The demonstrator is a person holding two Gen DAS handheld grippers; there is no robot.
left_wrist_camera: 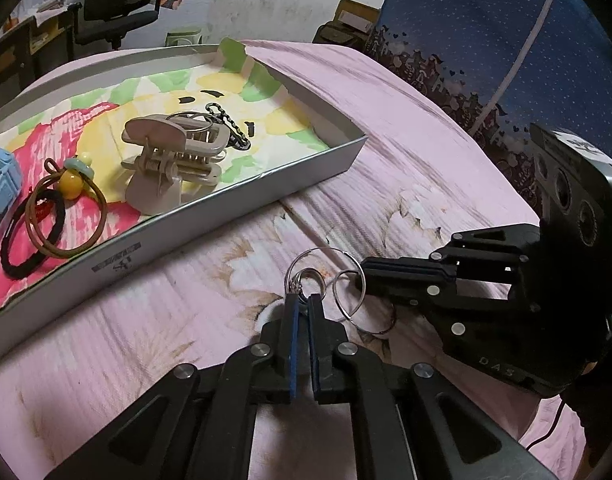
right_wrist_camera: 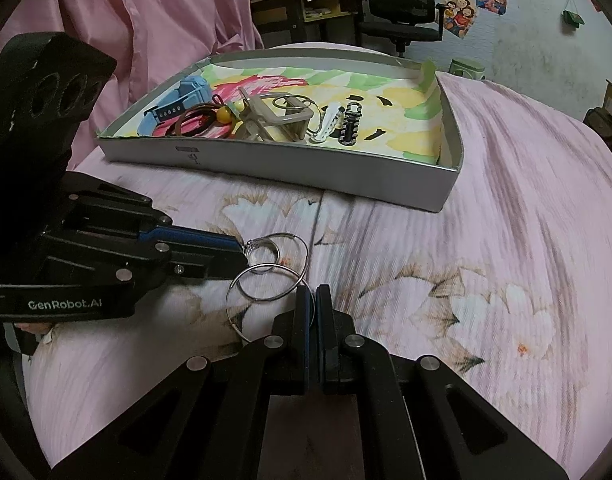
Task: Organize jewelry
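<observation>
A tangle of thin silver hoops (right_wrist_camera: pixel 281 234) and a small thick silver ring (right_wrist_camera: pixel 277 255) hangs just above the pink floral bedsheet (right_wrist_camera: pixel 466 264). My left gripper (left_wrist_camera: pixel 303 300) is shut on the small ring (left_wrist_camera: pixel 321 282). In the right wrist view the left gripper (right_wrist_camera: pixel 242 254) reaches in from the left. My right gripper (right_wrist_camera: pixel 314 292) is shut on the edge of one hoop. In the left wrist view the right gripper (left_wrist_camera: pixel 364 280) enters from the right. The white tray (left_wrist_camera: pixel 266 184) with a colourful lining lies beyond both grippers.
The tray (right_wrist_camera: pixel 306 168) holds a beige claw clip (left_wrist_camera: pixel 174 152), brown and black hair ties (left_wrist_camera: pixel 66 220), a blue watch (right_wrist_camera: pixel 186 92), a black-and-white chain (right_wrist_camera: pixel 350 124) and a white clip (right_wrist_camera: pixel 326 120). A pink curtain (right_wrist_camera: pixel 166 20) hangs at the left and an office chair (right_wrist_camera: pixel 402 4) stands behind.
</observation>
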